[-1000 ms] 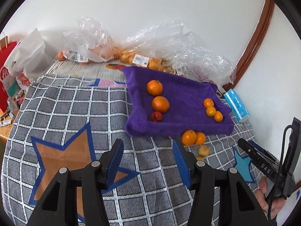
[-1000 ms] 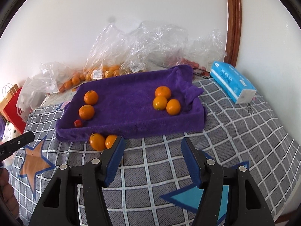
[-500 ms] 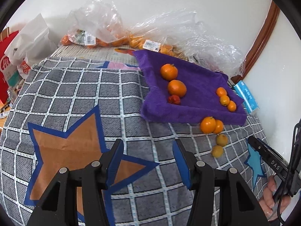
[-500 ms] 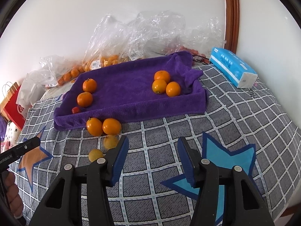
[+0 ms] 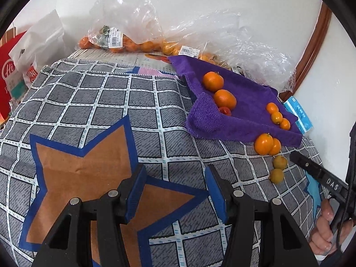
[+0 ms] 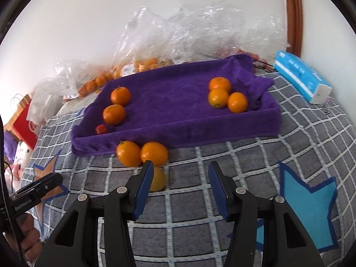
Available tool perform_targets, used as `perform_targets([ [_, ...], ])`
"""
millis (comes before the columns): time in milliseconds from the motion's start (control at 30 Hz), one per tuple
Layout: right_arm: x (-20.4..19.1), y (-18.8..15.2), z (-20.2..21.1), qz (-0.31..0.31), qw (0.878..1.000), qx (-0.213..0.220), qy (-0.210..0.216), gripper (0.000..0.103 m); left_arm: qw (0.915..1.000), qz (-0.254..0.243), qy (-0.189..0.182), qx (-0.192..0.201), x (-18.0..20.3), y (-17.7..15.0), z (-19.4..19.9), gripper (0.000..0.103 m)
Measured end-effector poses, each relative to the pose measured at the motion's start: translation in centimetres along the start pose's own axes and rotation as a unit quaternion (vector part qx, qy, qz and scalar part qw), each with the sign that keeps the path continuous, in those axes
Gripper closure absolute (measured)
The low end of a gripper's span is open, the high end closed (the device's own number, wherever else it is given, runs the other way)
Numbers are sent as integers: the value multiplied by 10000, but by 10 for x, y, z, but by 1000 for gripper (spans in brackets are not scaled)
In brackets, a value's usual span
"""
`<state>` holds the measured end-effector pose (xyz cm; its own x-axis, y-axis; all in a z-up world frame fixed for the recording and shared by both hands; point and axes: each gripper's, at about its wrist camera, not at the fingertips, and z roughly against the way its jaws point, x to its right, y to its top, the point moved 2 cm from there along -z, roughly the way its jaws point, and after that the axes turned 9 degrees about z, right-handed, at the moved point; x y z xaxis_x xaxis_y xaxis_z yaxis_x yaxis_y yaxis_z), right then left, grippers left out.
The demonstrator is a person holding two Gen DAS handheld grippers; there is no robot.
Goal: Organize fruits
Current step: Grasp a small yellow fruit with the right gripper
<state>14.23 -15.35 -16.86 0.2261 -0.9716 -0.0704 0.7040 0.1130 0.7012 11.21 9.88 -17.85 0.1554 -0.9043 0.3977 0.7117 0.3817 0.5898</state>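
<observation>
Currently my right gripper (image 6: 180, 178) hangs over the checked cloth (image 6: 255, 155) just in front of the purple tray (image 6: 178, 131). Its fingers (image 6: 217, 189) have just been closing, yet they stand apart with nothing between them. A small yellow fruit (image 6: 159, 179) lies just past the left finger's tip, partly hidden behind it. My left gripper (image 5: 175, 184) hovers over the brown star patch (image 5: 89, 173), fingers apart and empty, well away from any fruit.

Procedure for the step in hand, as I judge it: pick up a loose fruit and place it in the tray.
1. Shift the right gripper toward the yellow fruit until it sits midway between the two fingers, not beside one.
2. Spread the fingers wider than the fruit before lowering; a clipped edge may send it rolling.
3. Close gently. The skin is smooth and round and could squirt out.
4. Lift clear of the tray's front wall before moving over it.

Container contents: the tray, lined with purple towel, holds two oranges (image 6: 116, 105) and one small red fruit (image 6: 101, 129) at its left end, and three smaller oranges (image 6: 227, 98) clustered at its right end. Two more oranges (image 6: 142, 153) rest on the cloth, touching the tray's front wall. The left view shows two yellow fruits (image 5: 278, 169) lying loose. Clear plastic bags (image 6: 138, 64) behind the tray hold further oranges.
</observation>
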Motion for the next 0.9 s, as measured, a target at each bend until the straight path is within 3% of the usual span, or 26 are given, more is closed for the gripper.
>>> perform_targets([
  [133,-17,-3,-12,231,9996,-139,105,55,9995,231,-205,22,-7,2,0,51],
  [233,-21,-5,-23,308,9990,-316,-48,67,9996,213,-189,26,-6,1,0,51],
  [300,-21,-6,-24,250,9992,-285,140,77,9995,226,-202,27,-6,1,0,51],
  [467,-7,-4,-8,123,9999,2,-108,77,9994,245,-230,29,-5,0,0,51],
  [733,16,-16,-21,-63,9990,-432,55,73,9994,232,-244,16,-5,0,0,50],
  [900,8,-15,-16,237,9993,-228,-183,77,9998,-12,-161,-114,0,0,-1,49],
])
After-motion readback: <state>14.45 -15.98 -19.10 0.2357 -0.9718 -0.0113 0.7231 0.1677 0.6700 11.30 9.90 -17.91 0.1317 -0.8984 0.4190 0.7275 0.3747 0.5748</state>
